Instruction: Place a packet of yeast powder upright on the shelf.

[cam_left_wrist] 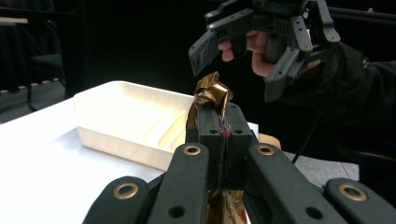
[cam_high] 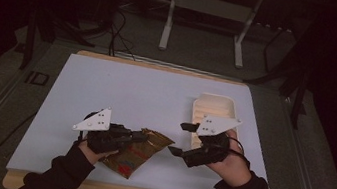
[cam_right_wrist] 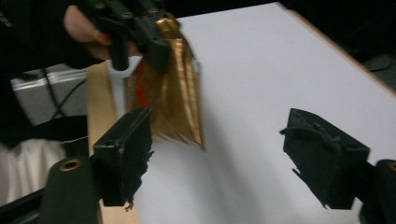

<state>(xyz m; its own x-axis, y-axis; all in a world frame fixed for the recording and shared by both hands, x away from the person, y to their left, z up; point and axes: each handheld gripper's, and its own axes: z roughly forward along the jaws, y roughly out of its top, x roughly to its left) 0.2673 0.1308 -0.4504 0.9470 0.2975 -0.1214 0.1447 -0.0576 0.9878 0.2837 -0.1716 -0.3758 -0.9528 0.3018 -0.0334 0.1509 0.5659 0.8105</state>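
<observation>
Left tongs (cam_left_wrist: 218, 123) pinch gold wrapper (cam_left_wrist: 212, 93) (right tongs (cam_right_wrist: 224, 158) agape).

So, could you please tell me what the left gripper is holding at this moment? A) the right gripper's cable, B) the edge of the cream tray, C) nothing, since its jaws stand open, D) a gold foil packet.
D: in the left gripper view the jaws of the left gripper are pressed together on the gold foil packet, while the cream tray sits apart on the table and the right gripper is open.
</observation>
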